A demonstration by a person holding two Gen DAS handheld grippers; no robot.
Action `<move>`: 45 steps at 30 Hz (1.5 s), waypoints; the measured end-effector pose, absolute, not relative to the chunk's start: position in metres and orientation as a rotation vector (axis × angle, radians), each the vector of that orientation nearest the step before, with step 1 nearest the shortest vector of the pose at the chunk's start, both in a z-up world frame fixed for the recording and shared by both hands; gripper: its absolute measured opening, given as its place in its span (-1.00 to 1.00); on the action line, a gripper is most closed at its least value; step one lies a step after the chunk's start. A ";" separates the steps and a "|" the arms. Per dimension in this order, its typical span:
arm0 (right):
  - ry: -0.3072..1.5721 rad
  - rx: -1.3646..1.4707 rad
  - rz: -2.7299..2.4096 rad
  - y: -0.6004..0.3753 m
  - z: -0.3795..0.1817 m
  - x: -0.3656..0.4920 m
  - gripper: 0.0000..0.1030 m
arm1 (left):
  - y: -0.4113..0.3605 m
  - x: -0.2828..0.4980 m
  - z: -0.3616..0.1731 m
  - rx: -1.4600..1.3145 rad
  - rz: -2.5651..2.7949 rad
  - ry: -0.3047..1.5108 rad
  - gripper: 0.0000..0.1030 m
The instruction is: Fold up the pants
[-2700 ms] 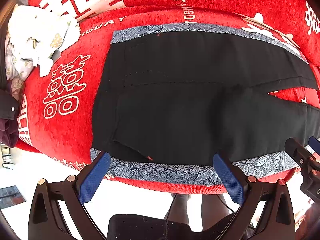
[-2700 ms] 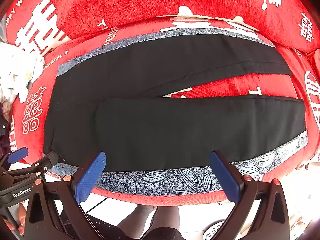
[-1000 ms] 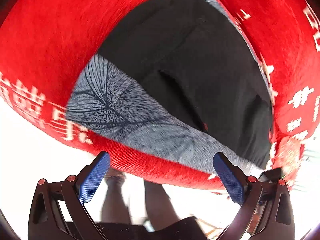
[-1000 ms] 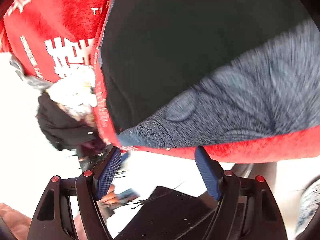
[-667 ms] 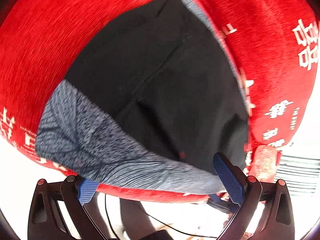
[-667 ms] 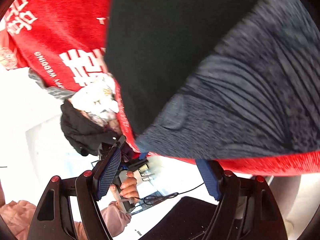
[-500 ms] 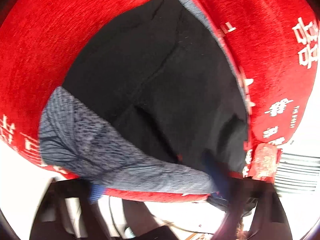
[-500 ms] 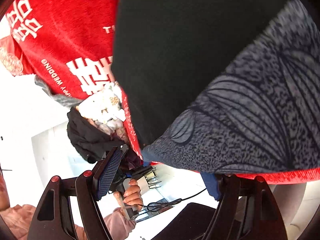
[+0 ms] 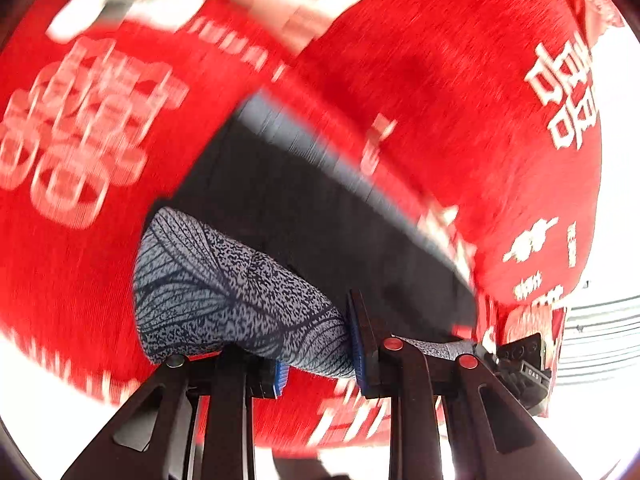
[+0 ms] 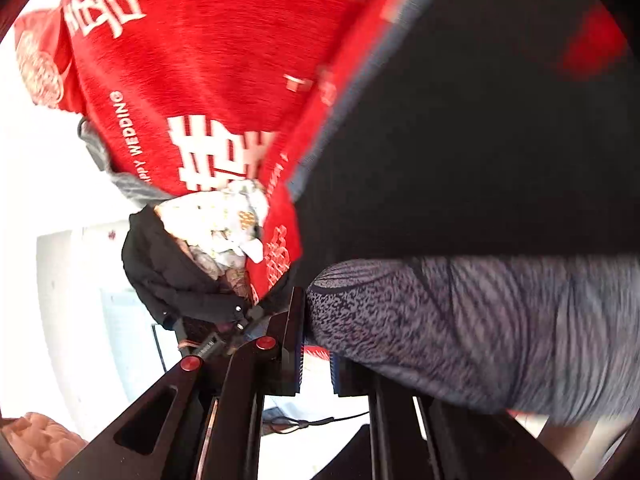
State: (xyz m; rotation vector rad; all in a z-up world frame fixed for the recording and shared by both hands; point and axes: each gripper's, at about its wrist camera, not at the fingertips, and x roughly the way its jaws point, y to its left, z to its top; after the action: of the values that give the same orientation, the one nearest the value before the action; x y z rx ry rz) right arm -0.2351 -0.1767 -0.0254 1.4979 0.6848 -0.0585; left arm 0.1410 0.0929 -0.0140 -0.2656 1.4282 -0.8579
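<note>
Black pants (image 9: pixel 320 216) lie spread on a grey leaf-patterned cloth (image 9: pixel 224 288) over a red sofa (image 9: pixel 440 80). In the left wrist view my left gripper (image 9: pixel 316 344) has its jaws closing tight on a bunched corner of that cloth, lifted off the seat edge. In the right wrist view the pants (image 10: pixel 460 160) fill the upper right. My right gripper (image 10: pixel 316 344) is closing its jaws on the other corner of the cloth (image 10: pixel 460 320), which wraps over the right finger. I cannot tell whether any pants fabric is pinched with it.
A heap of white floral laundry (image 10: pixel 212 220) and a black garment (image 10: pixel 168 276) sit at the sofa's end. White floor lies below the seat edge. A pink sleeve (image 10: pixel 36 436) shows at the lower left. The picture is motion-blurred.
Both grippers went from wide open at the cloth's front edge to closed on it. Both have risen, pulling the grey cloth up into bunches.
</note>
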 end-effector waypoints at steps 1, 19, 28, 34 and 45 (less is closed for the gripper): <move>0.692 1.476 -0.049 -0.198 -0.022 -0.222 -0.79 | 0.078 0.152 -0.011 -0.246 -0.853 1.397 -0.47; 0.942 1.339 -0.151 -0.310 -0.078 -0.150 0.20 | -0.020 0.192 -0.044 0.152 -0.505 1.307 0.60; 0.801 1.493 -0.488 -0.301 -0.035 -0.398 0.20 | -0.164 0.000 -0.043 0.393 -1.087 1.468 0.61; 0.770 1.653 -0.702 -0.275 -0.058 -0.531 0.21 | -0.262 -0.122 -0.055 0.464 -1.362 1.571 0.61; 0.478 1.832 -0.506 -0.270 -0.087 -0.537 -0.69 | -0.333 -0.204 -0.054 0.559 -1.460 1.630 0.61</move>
State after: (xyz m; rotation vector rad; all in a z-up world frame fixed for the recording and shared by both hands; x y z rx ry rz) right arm -0.5371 -0.2705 -0.0866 1.8319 0.4780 -0.5063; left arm -0.2037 -0.3335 -0.0544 0.5593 1.6301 -1.4602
